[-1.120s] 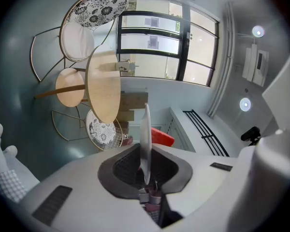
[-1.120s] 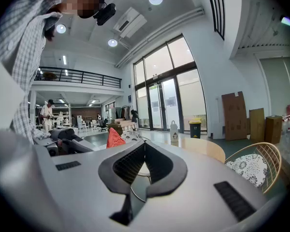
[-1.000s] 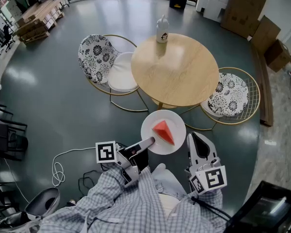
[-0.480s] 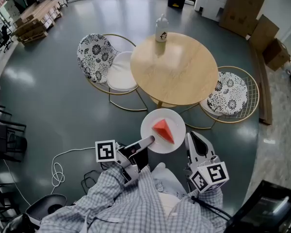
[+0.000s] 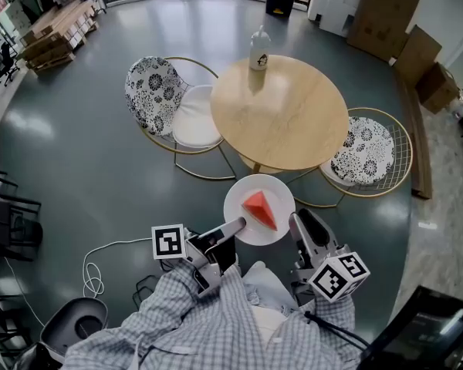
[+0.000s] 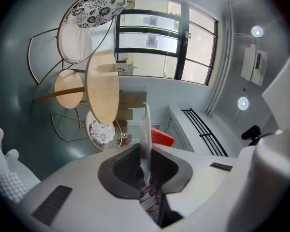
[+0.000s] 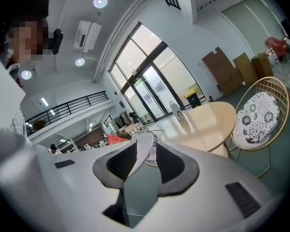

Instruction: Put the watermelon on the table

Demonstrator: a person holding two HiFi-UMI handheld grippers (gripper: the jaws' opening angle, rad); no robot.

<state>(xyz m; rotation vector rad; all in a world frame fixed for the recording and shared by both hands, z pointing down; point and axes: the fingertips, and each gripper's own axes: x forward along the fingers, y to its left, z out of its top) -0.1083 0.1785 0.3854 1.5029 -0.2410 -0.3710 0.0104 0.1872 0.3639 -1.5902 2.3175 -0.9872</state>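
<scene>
1. Short of the round pale-wood table (image 5: 282,110), head view: the white round plate (image 5: 235,195) carrying the red wedge of watermelon (image 5: 260,209) hangs over the grey floor, not yet above the tabletop. The left gripper (image 5: 235,226) is at the plate's near-left rim and the right gripper (image 5: 299,226) at its near-right rim. A white bottle (image 5: 258,48) stands at the table's far edge.
2. Left gripper view: the fingers are clamped on the plate's rim, seen edge-on, with the watermelon just beyond.
3. Right gripper view: the jaws have just been opening and stand apart. The plate's rim lies between them, unpinched.
4. Assessment: the plate appears to be carried on one grip only, so it may tilt and the wedge may slide. Advised:
   - re-close the right jaws on the rim, or hold the left wrist level;
   - advance to the table's near edge;
   - lower the plate flat onto bare wood, well apart from the bottle;
   - release only once it rests.
5. Writing: none legible. The bottle's print is too small to read, and the square black-and-white markers on the grippers carry no text.
</scene>
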